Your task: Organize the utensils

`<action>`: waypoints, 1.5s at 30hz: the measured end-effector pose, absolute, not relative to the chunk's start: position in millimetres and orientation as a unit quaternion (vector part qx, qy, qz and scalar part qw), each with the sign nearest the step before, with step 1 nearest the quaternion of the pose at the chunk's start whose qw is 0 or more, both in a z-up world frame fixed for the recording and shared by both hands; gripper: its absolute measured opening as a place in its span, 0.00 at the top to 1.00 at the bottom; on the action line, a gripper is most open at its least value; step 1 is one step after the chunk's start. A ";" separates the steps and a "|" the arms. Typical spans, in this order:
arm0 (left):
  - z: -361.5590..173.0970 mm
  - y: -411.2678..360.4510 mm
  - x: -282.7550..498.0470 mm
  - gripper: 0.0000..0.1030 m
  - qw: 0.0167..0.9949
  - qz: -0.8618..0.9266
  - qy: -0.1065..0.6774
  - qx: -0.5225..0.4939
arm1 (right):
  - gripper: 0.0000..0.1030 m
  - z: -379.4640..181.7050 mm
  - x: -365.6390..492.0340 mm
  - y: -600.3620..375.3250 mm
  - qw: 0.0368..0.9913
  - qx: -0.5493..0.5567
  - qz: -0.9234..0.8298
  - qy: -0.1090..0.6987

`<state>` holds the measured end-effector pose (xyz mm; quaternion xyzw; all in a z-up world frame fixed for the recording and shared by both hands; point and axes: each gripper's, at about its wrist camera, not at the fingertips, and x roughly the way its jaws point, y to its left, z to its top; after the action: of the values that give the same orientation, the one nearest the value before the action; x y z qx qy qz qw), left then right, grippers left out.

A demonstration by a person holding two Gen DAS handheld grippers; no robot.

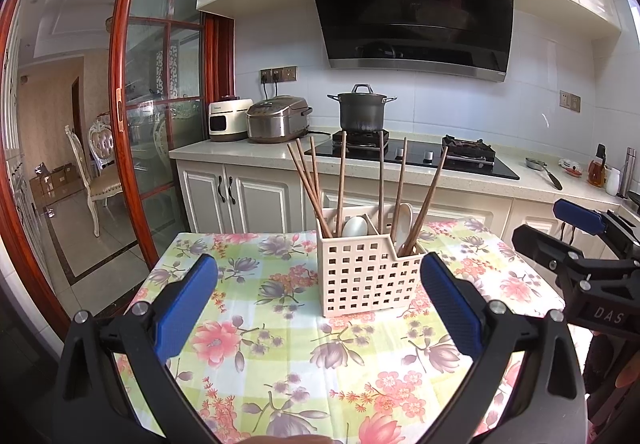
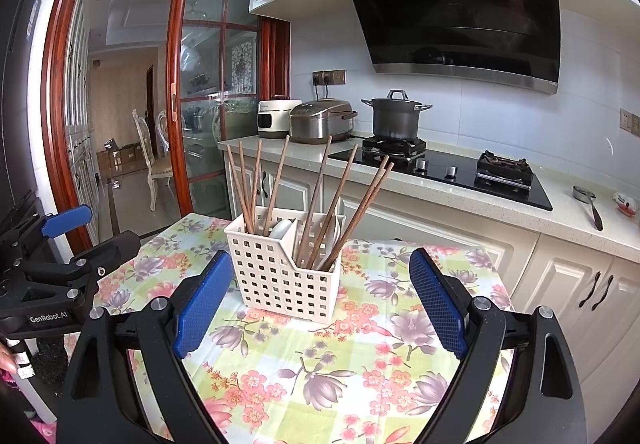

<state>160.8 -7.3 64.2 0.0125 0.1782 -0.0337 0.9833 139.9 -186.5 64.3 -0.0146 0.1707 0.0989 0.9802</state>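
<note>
Fingers (image 1: 188, 304) of the left gripper (image 1: 319, 298) are spread wide with nothing between them, hovering over the floral tabletop (image 1: 248, 356). At 12 o'clock, just beyond the fingertips and nearer the right one, stands the caddy (image 1: 360, 276), a pale lattice holder; its lower right corner sits just beside that finger without visible contact. Chopsticks (image 1: 340, 179) rise from it upright and fanned, and a white spoon (image 1: 355, 226) rests in the middle compartment. At 3 o'clock the right gripper (image 2: 320, 308) shows at the frame edge. In the right wrist view its own fingers (image 2: 436, 304) are likewise spread and empty, the caddy at 12 o'clock between and beyond them, untouched. Farther off at 12 o'clock, a pot (image 1: 362, 111) sits on the stove (image 1: 412, 155), a cooker (image 1: 278, 119) beside it.
</note>
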 end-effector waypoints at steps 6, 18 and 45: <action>61.9 -7.8 158.9 0.05 0.983 -0.033 0.179 0.014 | 0.18 62.7 139.2 -187.2 0.980 -0.014 0.099 0.170; 62.6 -6.0 157.6 0.05 0.983 -0.039 0.181 0.009 | 0.18 62.5 138.8 -187.2 0.980 -0.015 0.099 0.170; 63.7 -17.3 161.1 0.05 0.982 -0.035 0.182 0.039 | 0.18 57.5 134.1 -192.3 0.979 -0.017 0.103 0.173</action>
<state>161.1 -17.3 63.7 0.0389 0.1822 -0.0345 0.9819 134.1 -192.3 57.5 -0.0167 0.1728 0.1029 0.9794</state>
